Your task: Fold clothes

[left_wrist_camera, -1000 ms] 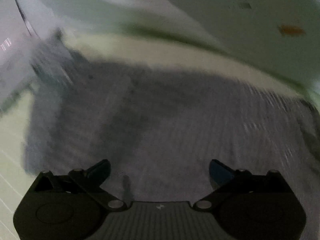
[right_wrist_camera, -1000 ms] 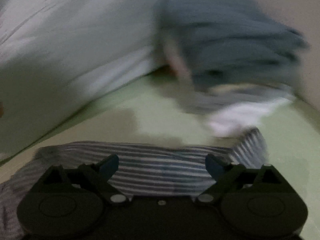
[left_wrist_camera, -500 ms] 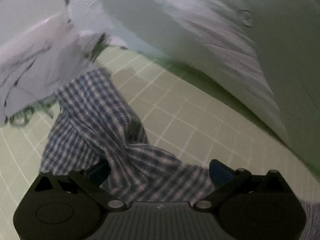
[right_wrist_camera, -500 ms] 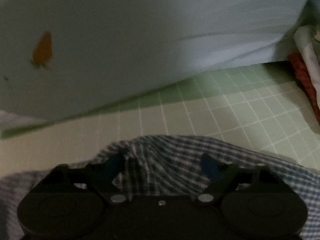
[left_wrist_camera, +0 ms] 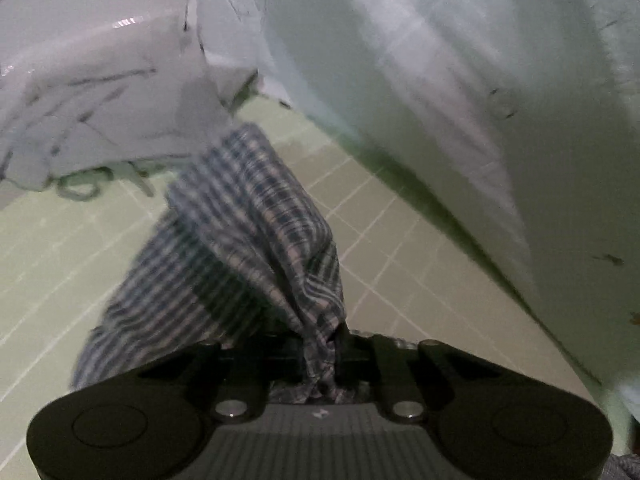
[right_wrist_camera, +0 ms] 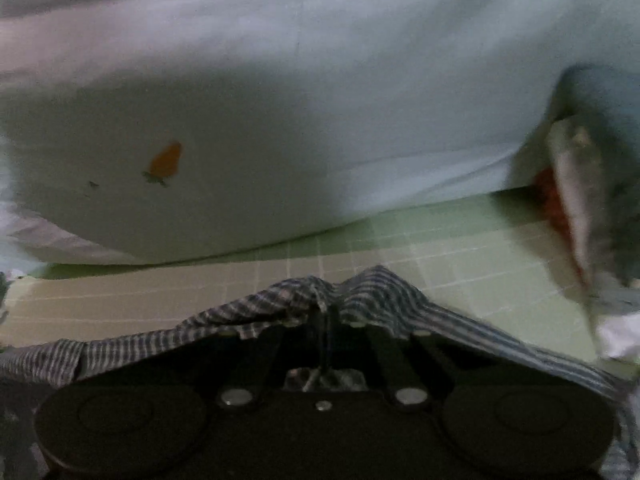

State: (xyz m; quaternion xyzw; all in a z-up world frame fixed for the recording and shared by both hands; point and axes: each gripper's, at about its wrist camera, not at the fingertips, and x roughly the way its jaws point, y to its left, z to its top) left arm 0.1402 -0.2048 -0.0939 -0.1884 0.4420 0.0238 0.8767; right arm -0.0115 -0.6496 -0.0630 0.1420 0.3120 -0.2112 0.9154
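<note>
The left tool is closing, its jaws pinching a bunched fold of the checked garment. The right tool is clenched on another edge of this garment. The cloth is raised off the green gridded mat, beside a pale quilt.

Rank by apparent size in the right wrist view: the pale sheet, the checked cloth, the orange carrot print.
1. pale sheet
2. checked cloth, though nearness to the camera enlarges it
3. orange carrot print
</note>
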